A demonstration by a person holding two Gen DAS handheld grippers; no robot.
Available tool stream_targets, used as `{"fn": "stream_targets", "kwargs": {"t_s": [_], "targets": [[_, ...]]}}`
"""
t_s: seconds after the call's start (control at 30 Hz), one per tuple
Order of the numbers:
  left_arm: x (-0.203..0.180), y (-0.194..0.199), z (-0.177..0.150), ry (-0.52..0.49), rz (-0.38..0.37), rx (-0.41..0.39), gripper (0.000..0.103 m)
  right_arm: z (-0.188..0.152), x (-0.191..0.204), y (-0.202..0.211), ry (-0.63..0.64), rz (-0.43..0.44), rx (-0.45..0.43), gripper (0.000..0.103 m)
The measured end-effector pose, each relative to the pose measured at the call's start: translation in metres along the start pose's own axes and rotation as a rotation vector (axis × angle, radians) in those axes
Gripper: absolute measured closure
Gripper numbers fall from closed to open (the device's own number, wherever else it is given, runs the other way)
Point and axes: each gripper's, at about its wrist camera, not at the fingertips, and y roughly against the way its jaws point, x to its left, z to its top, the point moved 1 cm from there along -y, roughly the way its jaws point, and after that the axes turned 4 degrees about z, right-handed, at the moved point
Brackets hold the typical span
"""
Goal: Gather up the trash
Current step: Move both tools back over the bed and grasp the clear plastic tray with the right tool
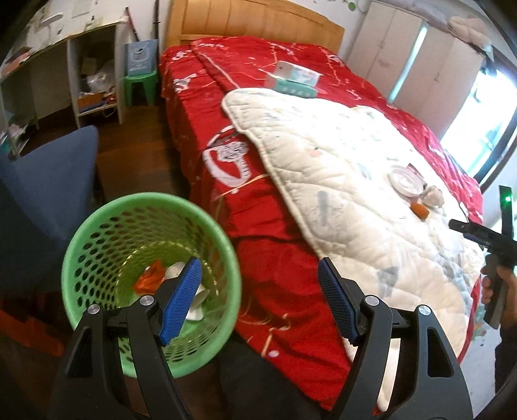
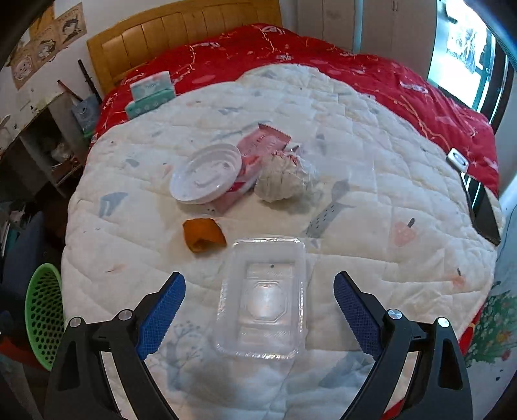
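A green mesh trash basket [image 1: 97,232] stands on the floor beside the bed and holds red and white scraps [image 1: 152,278]; it also shows in the right wrist view [image 2: 42,310]. My left gripper [image 1: 258,274] is open and empty above the basket's right rim. My right gripper [image 2: 260,287] is open, its fingers either side of a clear plastic tray [image 2: 261,300] on the white quilt [image 2: 387,181]. Beyond lie an orange peel [image 2: 203,237], a white plastic lid [image 2: 206,173], a pink wrapper [image 2: 258,142] and a crumpled white bag [image 2: 284,177].
The bed has a red cover [image 1: 274,258] and a wooden headboard [image 1: 252,19]. A tissue box [image 2: 152,92] sits near the headboard. A phone [image 2: 484,213] and a small white device [image 2: 457,160] lie at the quilt's right. A blue chair [image 1: 42,194] stands left of the basket.
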Motion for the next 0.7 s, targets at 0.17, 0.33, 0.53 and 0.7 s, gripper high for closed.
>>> {"fn": "stream_targets", "kwargs": {"t_s": [0.17, 0.33, 0.53, 0.7], "targets": [[-0.020, -0.009, 0.006, -0.030, -0.018, 0.009, 0.030, 0.000, 0.003, -0.013, 0.023, 0.003, 0.028, 0.013], [-0.041, -0.016, 0.015, -0.066, -0.037, 0.008, 0.030, 0.002, 0.003, -0.024, 0.029, -0.025, 0.039, 0.013], [-0.072, -0.027, 0.026, -0.111, -0.073, 0.013, 0.030, 0.001, 0.001, -0.032, 0.048, -0.037, 0.064, 0.026], [-0.109, -0.038, 0.039, -0.171, -0.108, 0.014, 0.030, -0.003, -0.004, -0.030, 0.051, -0.028, 0.058, 0.044]]}}
